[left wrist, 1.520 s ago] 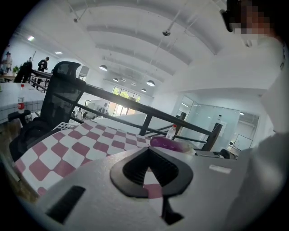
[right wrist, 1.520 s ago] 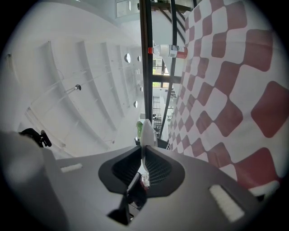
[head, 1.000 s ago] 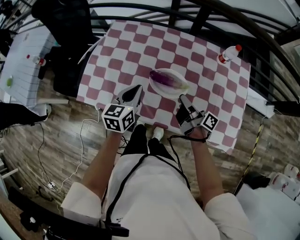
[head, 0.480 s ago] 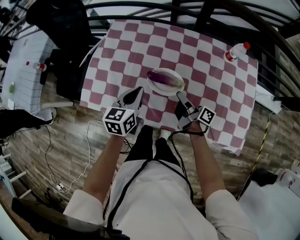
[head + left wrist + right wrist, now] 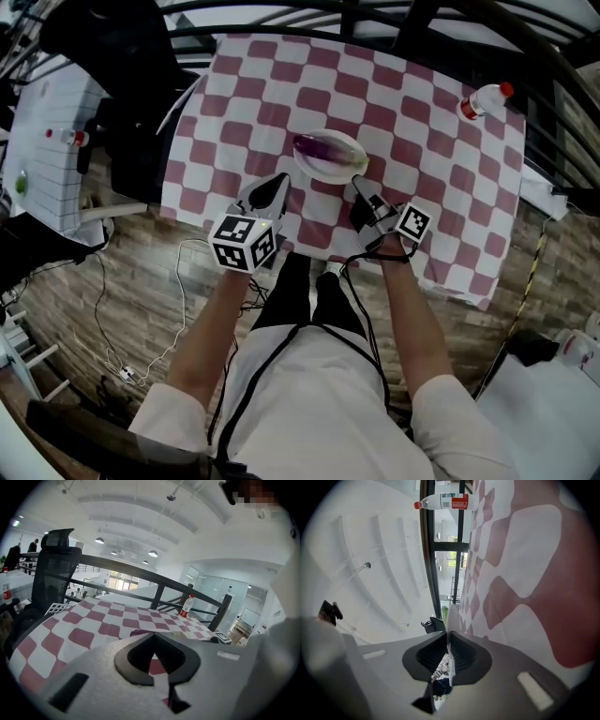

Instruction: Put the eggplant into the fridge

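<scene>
Fingers [image 5: 89, 670] of the left gripper [image 5: 275, 184] are seen in the left gripper view pressed together at the tips, with nothing held between them. This gripper is held at the near edge of the tabletop [image 5: 422, 197], which is covered by a red-and-white checked cloth [image 5: 234, 103]. It is pointed at a downward slant toward the middle of the cloth. Its tips are near the plate but apart from it.

Just right of those tips, a shallow white oval plate [image 5: 345, 169] is set on the cloth near the middle of the tabletop. The long dark-purple eggplant [image 5: 317, 147] is laid on this plate, along its far left part, and is touched by neither gripper.

At the near right rim of the plate, the right gripper [image 5: 357, 185] is positioned, rolled onto its side. In the right gripper view its fingers [image 5: 506, 663] are closed on that thin white rim, which is seen edge-on and runs out from between the tips.

Toward the far right corner of the tabletop, a clear plastic bottle [image 5: 482, 98] with a red cap and a red label is stood upright. It is well apart from the plate and from both grippers.
</scene>
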The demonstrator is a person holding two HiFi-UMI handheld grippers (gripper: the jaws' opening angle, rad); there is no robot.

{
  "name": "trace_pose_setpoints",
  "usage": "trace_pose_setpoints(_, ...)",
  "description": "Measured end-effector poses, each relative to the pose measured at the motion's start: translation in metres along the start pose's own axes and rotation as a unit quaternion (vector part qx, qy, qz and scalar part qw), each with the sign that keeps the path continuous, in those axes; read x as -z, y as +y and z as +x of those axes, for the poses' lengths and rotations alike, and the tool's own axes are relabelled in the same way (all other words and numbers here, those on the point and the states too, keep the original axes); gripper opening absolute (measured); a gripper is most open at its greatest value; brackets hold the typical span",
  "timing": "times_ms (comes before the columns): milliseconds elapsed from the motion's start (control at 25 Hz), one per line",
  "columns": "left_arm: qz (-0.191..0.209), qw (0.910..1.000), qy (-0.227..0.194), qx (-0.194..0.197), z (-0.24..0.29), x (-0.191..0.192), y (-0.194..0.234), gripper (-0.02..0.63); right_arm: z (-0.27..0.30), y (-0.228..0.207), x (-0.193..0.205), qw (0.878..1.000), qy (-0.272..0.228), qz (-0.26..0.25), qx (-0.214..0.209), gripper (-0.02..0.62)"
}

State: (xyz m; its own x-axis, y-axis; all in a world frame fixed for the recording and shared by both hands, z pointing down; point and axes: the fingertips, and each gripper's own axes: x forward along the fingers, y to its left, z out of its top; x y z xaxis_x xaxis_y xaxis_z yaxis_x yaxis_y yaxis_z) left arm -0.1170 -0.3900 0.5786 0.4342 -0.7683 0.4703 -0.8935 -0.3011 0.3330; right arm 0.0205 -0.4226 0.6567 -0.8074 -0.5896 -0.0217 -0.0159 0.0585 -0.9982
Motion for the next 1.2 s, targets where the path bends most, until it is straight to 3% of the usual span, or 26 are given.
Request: trace_pose_setpoints(1200, -0.004, 0.9995, 0.028, 0.016, 0.013, 0.013, 0.02, 0.003, 0.017, -0.032, -0.007, 0.998, -0.004, 0.014, 0.066, 0.031)
